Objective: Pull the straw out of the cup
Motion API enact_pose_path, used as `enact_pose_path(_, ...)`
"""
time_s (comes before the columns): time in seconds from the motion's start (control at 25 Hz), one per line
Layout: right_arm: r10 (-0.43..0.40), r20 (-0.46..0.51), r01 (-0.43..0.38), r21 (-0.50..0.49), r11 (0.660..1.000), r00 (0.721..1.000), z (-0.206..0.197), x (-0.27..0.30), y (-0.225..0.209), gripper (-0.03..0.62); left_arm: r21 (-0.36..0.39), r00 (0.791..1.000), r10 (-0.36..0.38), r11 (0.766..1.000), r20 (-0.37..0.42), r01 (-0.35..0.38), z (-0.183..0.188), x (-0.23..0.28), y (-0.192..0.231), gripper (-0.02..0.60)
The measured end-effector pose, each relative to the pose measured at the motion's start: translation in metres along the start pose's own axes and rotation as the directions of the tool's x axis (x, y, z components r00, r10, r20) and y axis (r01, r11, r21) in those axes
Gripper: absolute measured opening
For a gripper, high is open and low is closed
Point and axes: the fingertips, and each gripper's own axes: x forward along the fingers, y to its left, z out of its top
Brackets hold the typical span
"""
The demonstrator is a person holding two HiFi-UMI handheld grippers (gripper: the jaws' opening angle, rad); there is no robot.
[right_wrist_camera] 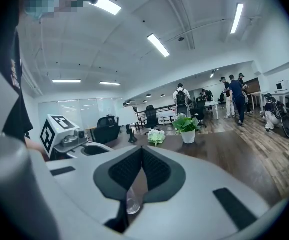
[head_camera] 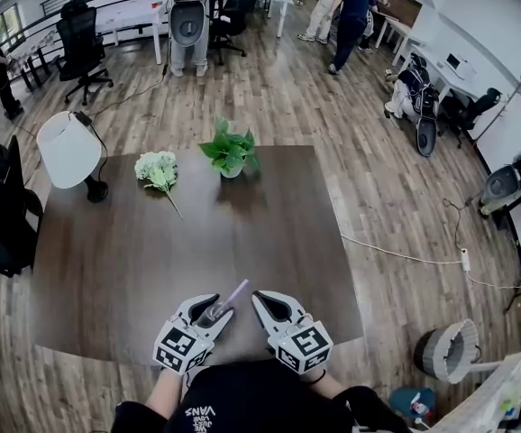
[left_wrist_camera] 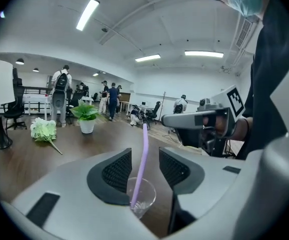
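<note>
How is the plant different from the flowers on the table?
The plant stands upright in a white pot, while the flowers lie flat on the table. The plant is bright green, and the flowers are pale and whitish. The flowers lie to the plant's left in the head view, nearer the lamp. Both are on the far side of the table, away from the cup.
</note>
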Motion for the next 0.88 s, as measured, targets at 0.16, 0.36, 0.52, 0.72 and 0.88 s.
enact_pose_path(0.16, -0.004, 0.004, 0.004, 0.003, 1.0, 1.0, 0.0, -0.001, -0.003, 0.017, 0.007, 0.999, -0.012, 1.0, -0.038, 0.013, -0.007, 0.008, -0.004, 0.167)
enact_pose_path(0.36, -0.008, 0.005, 0.008, 0.005, 1.0, 1.0, 0.0, -0.004, -0.006, 0.017, -0.005, 0.998, -0.007, 1.0, -0.055, 0.007, -0.01, 0.012, -0.003, 0.167)
enact_pose_path(0.52, -0.003, 0.007, 0.003, 0.006, 1.0, 1.0, 0.0, -0.004, -0.006, 0.017, -0.016, 0.998, 0.002, 1.0, -0.064, -0.003, -0.012, 0.013, -0.001, 0.173)
enact_pose_path(0.72, 0.005, 0.005, -0.005, 0.008, 1.0, 1.0, -0.001, -0.003, -0.003, 0.017, -0.01, 0.996, 0.001, 1.0, -0.094, -0.002, -0.015, 0.016, -0.001, 0.178)
enact_pose_path(0.88, 0.005, 0.003, -0.005, 0.009, 1.0, 1.0, -0.002, -0.005, -0.002, 0.017, -0.004, 0.992, 0.002, 1.0, -0.126, -0.002, -0.019, 0.022, -0.001, 0.178)
